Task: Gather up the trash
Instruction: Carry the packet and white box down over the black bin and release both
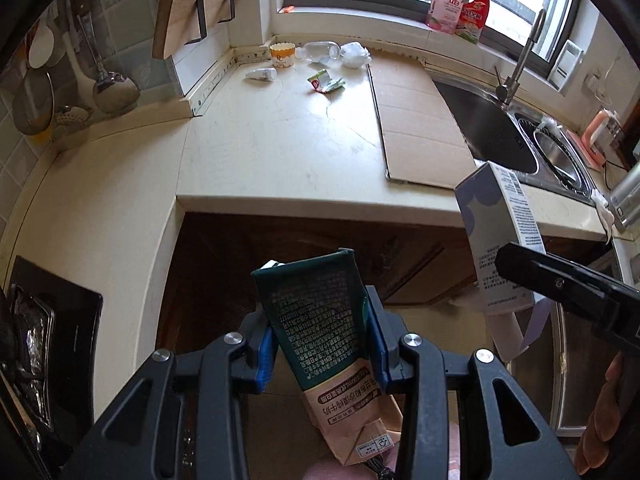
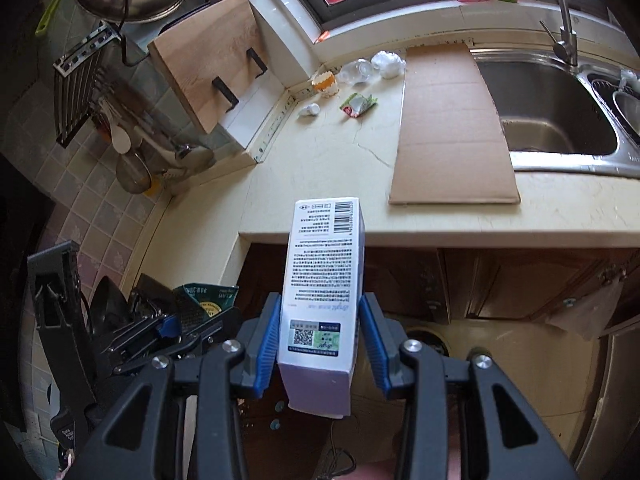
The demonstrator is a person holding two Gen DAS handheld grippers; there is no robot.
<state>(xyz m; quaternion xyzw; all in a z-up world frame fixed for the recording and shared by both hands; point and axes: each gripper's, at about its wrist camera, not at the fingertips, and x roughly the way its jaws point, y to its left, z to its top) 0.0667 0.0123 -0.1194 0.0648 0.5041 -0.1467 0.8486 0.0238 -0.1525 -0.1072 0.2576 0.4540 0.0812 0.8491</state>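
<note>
My left gripper [image 1: 322, 344] is shut on a green and tan milk carton [image 1: 320, 320], held below the counter edge. My right gripper [image 2: 320, 344] is shut on a white and lilac box [image 2: 324, 280], also in front of the counter; the box shows in the left wrist view [image 1: 496, 236] too. Trash lies at the far back of the counter: a paper cup [image 1: 282, 55], a clear plastic bottle [image 1: 320, 50], a crumpled white tissue [image 1: 354, 54], a green wrapper [image 1: 324, 82] and a small white bottle [image 1: 262, 75].
A flat cardboard sheet [image 1: 416, 120] lies beside the steel sink [image 1: 492, 128] with its tap [image 1: 520, 64]. A wooden cutting board [image 2: 212, 76] leans at the back left. Utensils hang on the tiled wall [image 1: 104, 80]. Brown cabinet doors [image 2: 480, 280] are below the counter.
</note>
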